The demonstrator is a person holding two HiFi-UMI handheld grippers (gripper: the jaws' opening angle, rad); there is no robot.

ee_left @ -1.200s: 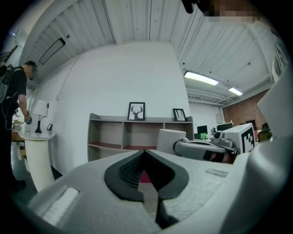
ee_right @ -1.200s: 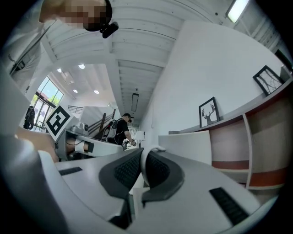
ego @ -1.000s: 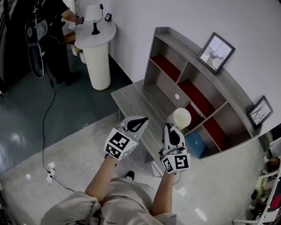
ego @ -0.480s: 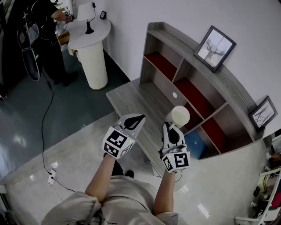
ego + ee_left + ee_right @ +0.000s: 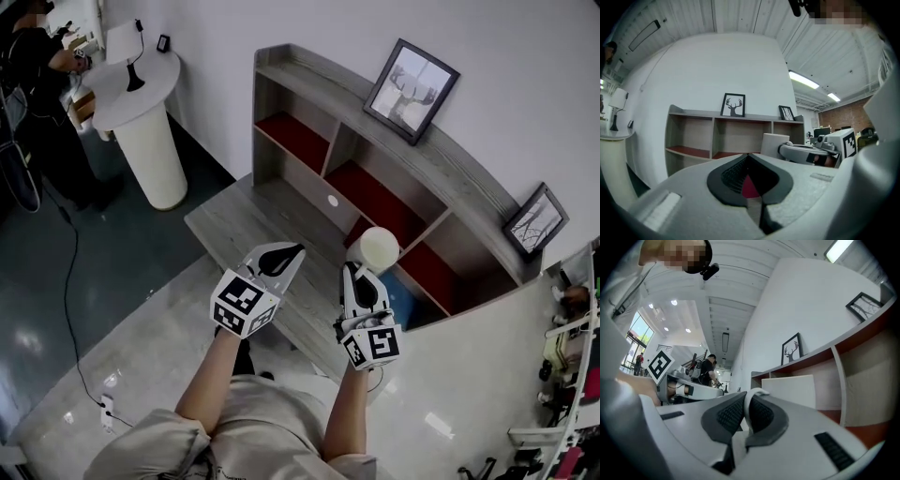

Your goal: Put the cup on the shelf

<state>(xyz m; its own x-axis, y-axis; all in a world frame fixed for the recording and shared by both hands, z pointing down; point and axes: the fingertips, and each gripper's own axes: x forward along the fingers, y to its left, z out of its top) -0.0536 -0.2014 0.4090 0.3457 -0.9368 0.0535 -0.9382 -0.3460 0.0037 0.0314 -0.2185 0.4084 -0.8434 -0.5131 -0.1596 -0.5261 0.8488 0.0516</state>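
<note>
Shelf [image 5: 319, 82] behind half-hidden cup [image 5: 377, 247] in gripper [image 5: 361, 274]

Bright, even indoor light from ceiling strips [image 5: 804, 79] — soft glare on the glossy floor [image 5: 28, 342]. Gripper views bend toward dark edges; near foreground blurs.

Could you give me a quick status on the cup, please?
Left tool shut, empty. Right tool shut on cup rim. Cup held before shelf, not yet placed. Nothing seen in the way.
</note>
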